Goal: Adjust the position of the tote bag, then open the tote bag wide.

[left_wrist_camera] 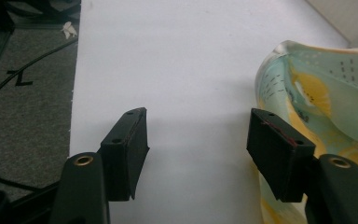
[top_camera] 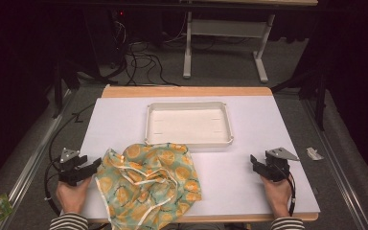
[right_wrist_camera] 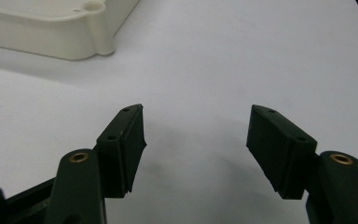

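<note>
Crumpled cloth (top_camera: 148,184), pale green w/ orange-slice print and white ties, lies at the bench's (top_camera: 249,177) near-left edge, just below the tray (top_camera: 189,122). Left tongs (top_camera: 93,166) gape beside it, empty; right tongs (top_camera: 255,163) wide, empty, well apart.

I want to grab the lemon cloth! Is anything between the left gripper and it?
No, nothing visible is in the way. The left gripper sits open right beside the cloth, with only bare white tabletop between its jaws; one jaw is at the cloth's edge.
</note>
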A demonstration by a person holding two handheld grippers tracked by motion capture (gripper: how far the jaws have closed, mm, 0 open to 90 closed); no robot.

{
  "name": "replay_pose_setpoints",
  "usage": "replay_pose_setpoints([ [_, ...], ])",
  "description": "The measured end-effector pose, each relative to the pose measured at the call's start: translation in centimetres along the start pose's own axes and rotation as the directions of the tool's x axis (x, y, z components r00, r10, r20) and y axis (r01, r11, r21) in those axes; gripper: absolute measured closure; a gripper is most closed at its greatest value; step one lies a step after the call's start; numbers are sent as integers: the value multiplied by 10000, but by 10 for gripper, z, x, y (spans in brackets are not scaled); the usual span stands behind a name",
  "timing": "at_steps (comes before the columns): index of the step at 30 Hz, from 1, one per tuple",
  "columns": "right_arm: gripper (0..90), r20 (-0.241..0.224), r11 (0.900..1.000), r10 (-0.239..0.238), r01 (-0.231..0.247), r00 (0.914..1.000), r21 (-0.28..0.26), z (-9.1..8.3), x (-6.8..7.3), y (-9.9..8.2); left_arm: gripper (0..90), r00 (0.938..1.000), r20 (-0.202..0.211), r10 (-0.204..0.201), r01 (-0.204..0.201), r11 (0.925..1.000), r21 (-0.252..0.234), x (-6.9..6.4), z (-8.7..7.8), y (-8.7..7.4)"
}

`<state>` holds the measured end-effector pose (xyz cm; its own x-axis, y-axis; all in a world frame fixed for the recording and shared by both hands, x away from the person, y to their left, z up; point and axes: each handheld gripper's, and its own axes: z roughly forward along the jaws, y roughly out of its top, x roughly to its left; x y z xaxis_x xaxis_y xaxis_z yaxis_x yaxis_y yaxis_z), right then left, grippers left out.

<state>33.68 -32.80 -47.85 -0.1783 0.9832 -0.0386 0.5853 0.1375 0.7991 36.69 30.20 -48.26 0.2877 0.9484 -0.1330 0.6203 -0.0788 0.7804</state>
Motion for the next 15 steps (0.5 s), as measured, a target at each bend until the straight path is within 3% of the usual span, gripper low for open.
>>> replay_pose_setpoints([
  [6,406,-208,9984,-215,225,9996,518,5,1,2,378,9989,410,-213,217,9997,-105,0,-3,0],
  [15,399,-382,9994,18,-4,9993,355,2,-1,3,373,9990,429,124,-113,9996,-252,-7,-10,7],
])
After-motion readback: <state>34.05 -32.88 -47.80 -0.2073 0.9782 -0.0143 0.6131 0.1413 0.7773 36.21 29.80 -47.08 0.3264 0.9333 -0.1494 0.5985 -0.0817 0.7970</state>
